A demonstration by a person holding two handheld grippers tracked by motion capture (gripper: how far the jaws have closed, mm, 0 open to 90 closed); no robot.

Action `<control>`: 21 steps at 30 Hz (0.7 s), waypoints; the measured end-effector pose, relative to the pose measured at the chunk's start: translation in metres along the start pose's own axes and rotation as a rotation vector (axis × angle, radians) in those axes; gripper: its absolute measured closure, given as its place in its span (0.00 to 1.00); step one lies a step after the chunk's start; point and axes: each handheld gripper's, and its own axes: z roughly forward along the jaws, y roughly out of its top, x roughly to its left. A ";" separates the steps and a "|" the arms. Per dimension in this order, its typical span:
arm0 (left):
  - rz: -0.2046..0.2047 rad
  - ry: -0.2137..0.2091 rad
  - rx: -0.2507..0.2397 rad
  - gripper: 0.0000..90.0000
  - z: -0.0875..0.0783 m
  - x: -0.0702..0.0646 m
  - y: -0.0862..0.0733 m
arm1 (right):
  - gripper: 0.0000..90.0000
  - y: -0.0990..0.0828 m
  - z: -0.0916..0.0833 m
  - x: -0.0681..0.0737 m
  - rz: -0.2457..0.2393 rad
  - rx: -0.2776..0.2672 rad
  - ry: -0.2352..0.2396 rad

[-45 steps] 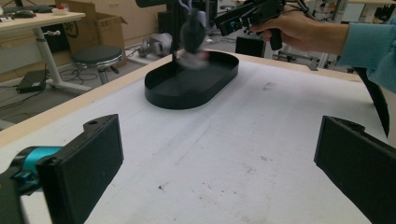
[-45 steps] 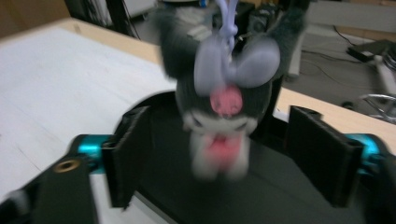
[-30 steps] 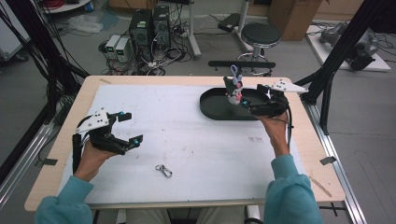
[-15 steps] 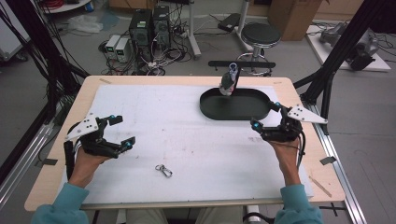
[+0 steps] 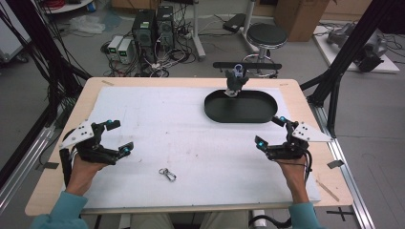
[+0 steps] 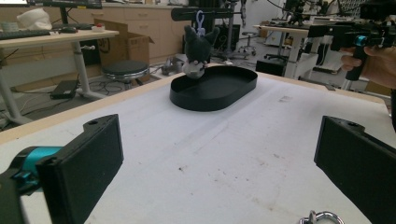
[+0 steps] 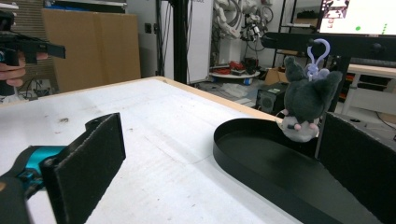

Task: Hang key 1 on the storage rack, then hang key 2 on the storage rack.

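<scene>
Two tongs sat spread and empty in the high view: left tongs (image 5: 117,136) at the surface's (image 5: 191,129) left edge, right tongs (image 5: 272,131) just beside the black tray (image 5: 241,114). The plush keychain (image 5: 235,81) hung from a bar over the tray's far rim; a metal clasp (image 5: 167,174) lay near the front. Likely between steps; next move probably calls for reaching the clasp.

Left gripper view: jaws wide apart, clasp (image 6: 320,218) at the bottom edge, hand level.

Right gripper view: jaws wide apart, plush (image 7: 306,105) ahead over the tray (image 7: 261,158).
</scene>
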 end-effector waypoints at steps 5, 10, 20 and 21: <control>-0.012 0.010 -0.006 0.02 -0.004 -0.003 0.000 | 0.01 0.000 -0.002 -0.001 0.006 -0.001 -0.003; 0.007 0.010 0.010 0.02 -0.004 -0.005 0.000 | 0.01 0.001 -0.004 -0.001 0.010 -0.021 -0.001; 0.017 0.024 0.025 0.02 -0.001 -0.004 -0.002 | 0.01 0.001 -0.005 -0.002 0.011 -0.016 -0.004; 0.018 0.022 0.027 0.02 -0.001 -0.004 -0.001 | 0.01 0.001 -0.005 -0.002 0.004 -0.023 -0.007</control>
